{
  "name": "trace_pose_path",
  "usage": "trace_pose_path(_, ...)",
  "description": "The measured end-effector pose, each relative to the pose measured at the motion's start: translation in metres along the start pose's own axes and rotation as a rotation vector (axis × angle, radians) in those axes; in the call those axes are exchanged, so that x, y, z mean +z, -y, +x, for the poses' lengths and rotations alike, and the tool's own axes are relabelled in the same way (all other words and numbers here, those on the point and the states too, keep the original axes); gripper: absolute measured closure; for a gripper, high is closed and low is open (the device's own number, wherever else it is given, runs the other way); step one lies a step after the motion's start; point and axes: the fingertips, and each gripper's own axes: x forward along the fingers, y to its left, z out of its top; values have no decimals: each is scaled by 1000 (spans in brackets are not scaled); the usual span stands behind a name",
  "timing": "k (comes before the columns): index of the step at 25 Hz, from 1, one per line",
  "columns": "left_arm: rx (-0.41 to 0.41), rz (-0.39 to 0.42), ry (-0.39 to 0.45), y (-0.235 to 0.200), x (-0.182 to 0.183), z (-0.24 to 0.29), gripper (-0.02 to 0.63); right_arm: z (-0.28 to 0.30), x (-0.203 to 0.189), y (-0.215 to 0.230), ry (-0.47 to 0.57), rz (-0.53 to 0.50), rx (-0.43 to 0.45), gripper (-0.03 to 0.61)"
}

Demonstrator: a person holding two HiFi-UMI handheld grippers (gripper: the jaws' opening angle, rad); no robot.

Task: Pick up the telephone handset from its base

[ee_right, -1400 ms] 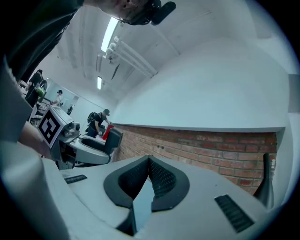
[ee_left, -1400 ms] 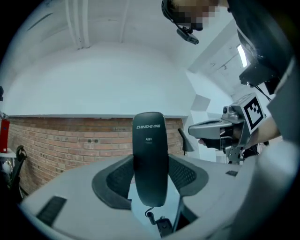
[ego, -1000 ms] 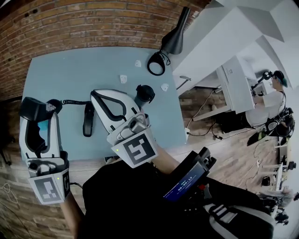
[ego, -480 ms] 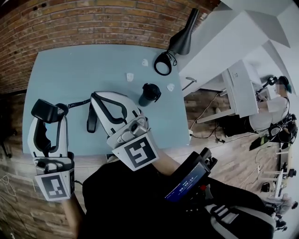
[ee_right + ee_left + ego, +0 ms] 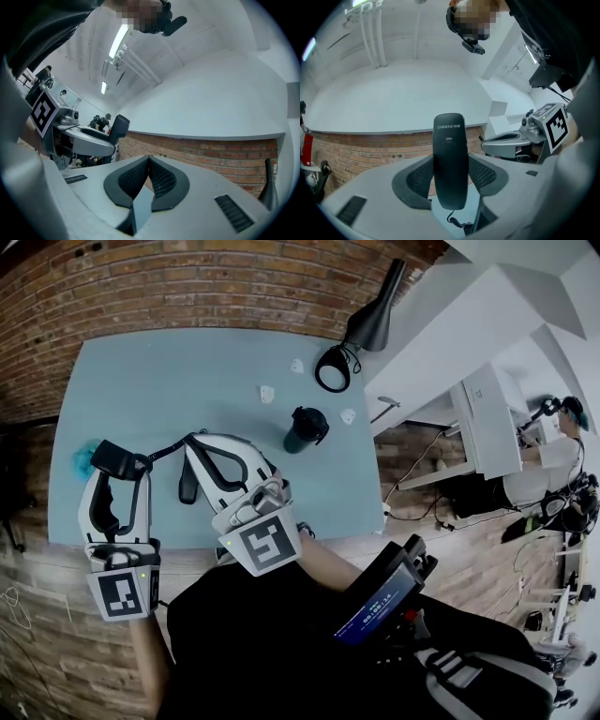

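Clamped handset between wide-set pads of left gripper, long axis upright, top past the tips. Already off base, just right of it on table, cord between. Right gripper closed, empty, nearer base.

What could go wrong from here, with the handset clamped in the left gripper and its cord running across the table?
1. The coiled cord seems to link the handset to the black base; pulling further away could drag the base over the table.
2. The left gripper clamps only the handset's lower part, so it may tip or slip.
3. The shut right gripper sits close to the cord and might snag it.
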Motion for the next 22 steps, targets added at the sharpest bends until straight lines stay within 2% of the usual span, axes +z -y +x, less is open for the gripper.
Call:
trace_pose_path(5,-9,-14,-28,2,-15,0,354,-3,-14,3,-31,33,-11,571)
trace_pose_path(11,-8,-25,-41,-1,-36,-2,354,-10,-29,4,-48,-14,-81,571)
trace_pose_path(22,-25,-35,-62,5,-72,4,354,-20,-67,5,-96,7,-157,571)
